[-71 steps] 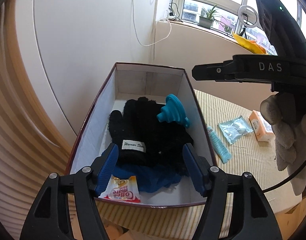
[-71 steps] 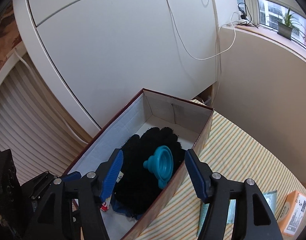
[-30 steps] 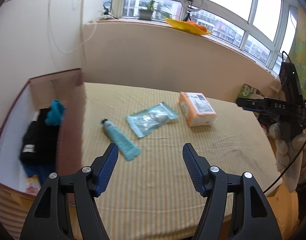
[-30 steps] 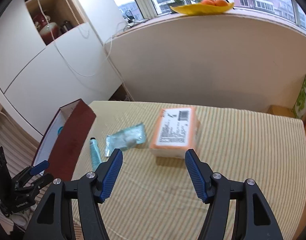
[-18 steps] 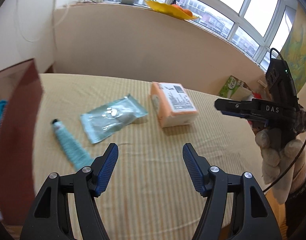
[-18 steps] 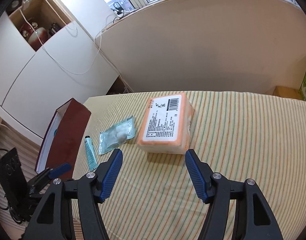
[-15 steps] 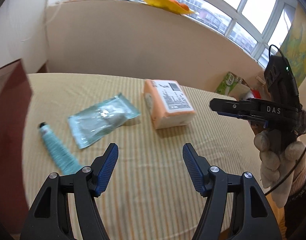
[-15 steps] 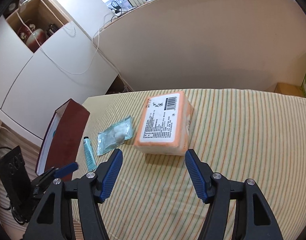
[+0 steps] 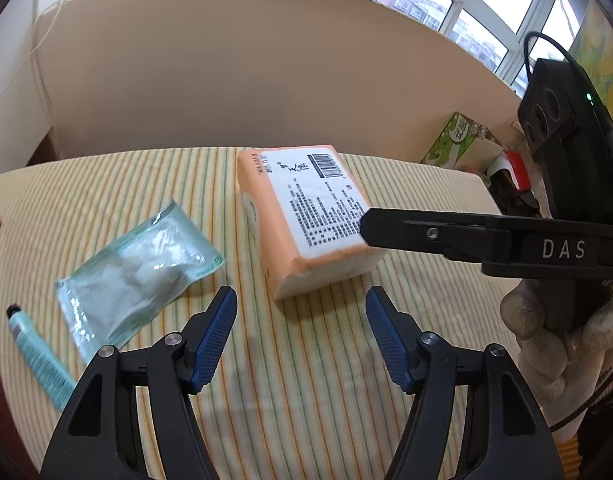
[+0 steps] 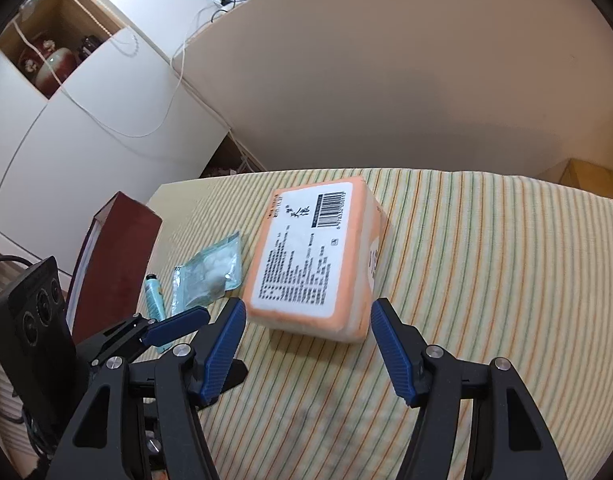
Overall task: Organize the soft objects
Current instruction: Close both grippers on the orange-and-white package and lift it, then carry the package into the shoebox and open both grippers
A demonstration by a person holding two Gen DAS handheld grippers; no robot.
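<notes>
The right gripper (image 10: 304,334) stands wide and empty, its blue pads just short of the near end of the orange tissue pack (image 10: 312,256) lying flat on the striped tablecloth (image 10: 486,280). The left gripper (image 9: 300,332) hangs equally spread and empty, nearer the camera than the pack. On the cloth lie one tissue pack, one clear sachet (image 9: 134,272), one teal tube (image 9: 38,354) and one dark red box (image 10: 114,256).

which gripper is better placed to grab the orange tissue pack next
Right, probably. The right gripper is open, and the tissue pack sits just ahead, centred between its fingers. The left gripper is open too, but the pack lies farther ahead of it, and the clear pouch is about as close.
</notes>
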